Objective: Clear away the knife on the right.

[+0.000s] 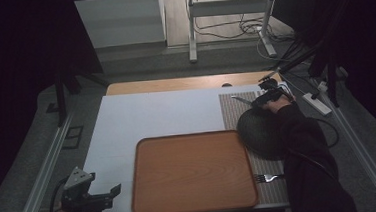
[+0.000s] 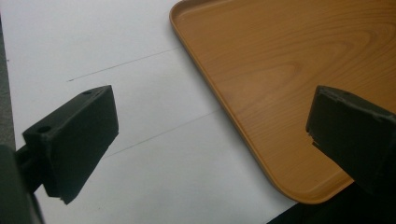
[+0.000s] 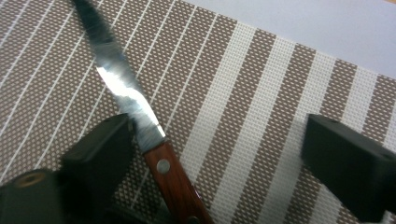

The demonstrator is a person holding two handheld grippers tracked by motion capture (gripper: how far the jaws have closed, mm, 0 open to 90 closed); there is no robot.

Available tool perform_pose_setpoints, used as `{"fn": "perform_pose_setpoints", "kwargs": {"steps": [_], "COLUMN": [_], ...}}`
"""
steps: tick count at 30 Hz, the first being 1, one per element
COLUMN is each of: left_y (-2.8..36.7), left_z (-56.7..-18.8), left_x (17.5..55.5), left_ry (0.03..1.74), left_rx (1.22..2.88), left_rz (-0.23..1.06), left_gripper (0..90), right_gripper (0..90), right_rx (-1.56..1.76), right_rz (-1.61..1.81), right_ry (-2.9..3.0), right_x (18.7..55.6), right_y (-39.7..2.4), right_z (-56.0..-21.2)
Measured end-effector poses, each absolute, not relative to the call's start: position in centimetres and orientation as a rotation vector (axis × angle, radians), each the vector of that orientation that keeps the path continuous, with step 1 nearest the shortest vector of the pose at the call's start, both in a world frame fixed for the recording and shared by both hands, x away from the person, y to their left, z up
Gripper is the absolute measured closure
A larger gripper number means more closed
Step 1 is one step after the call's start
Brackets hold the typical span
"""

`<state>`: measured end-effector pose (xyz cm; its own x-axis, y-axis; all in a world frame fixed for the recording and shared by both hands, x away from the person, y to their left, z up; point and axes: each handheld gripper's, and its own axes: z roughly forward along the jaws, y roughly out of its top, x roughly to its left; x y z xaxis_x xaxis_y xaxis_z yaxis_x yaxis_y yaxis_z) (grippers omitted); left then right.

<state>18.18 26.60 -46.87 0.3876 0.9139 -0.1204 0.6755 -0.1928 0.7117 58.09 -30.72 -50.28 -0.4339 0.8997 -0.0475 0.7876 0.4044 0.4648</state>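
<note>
The right gripper (image 1: 262,100) is at the far right part of the table, above the striped mat (image 3: 261,93). Its jaws stand wide apart. Between them lies a knife (image 3: 140,121), close to one jaw, but I cannot tell if it touches that jaw; the other jaw is well apart from it. The knife has a reddish-brown wooden handle with metal rivets and a pointed shiny blade, which reflects the light. It lies flat on the mat, and the mat is woven with brown and white stripes.

Near the person's right sleeve (image 1: 306,143) a dark round plate (image 1: 258,128) rests on the same mat, and a fork (image 1: 267,178) lies at the near end of the mat.

The left gripper (image 1: 94,197) is at the near left corner, its jaws wide open and holding nothing, above the white table (image 2: 93,56). Just beside it is an empty wooden tray (image 2: 280,70) with a raised rim and rounded corners.
</note>
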Motion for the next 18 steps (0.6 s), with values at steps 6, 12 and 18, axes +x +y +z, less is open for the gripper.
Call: {"fn": "perform_pose_setpoints", "kwargs": {"steps": [6, 12, 18], "left_y": [26.6, 26.5, 26.5], "left_z": [-46.9, -46.9, -46.9], "left_x": [18.2, 18.2, 18.2], "left_ry": [1.362, 1.361, 1.361], "left_rx": [1.949, 1.951, 1.951], "left_rz": [0.436, 0.437, 0.437], "left_gripper": [2.6, 2.6, 2.6], "right_gripper": [37.9, 77.2, 77.7], "right_rx": [1.435, 1.378, 1.363], "right_rz": [0.589, 0.607, 0.605], "right_ry": [2.382, 2.423, 2.435], "right_x": [57.7, 57.1, 57.2], "right_y": [-31.7, -32.3, -32.4], "right_z": [-49.8, -49.4, -49.4]}}
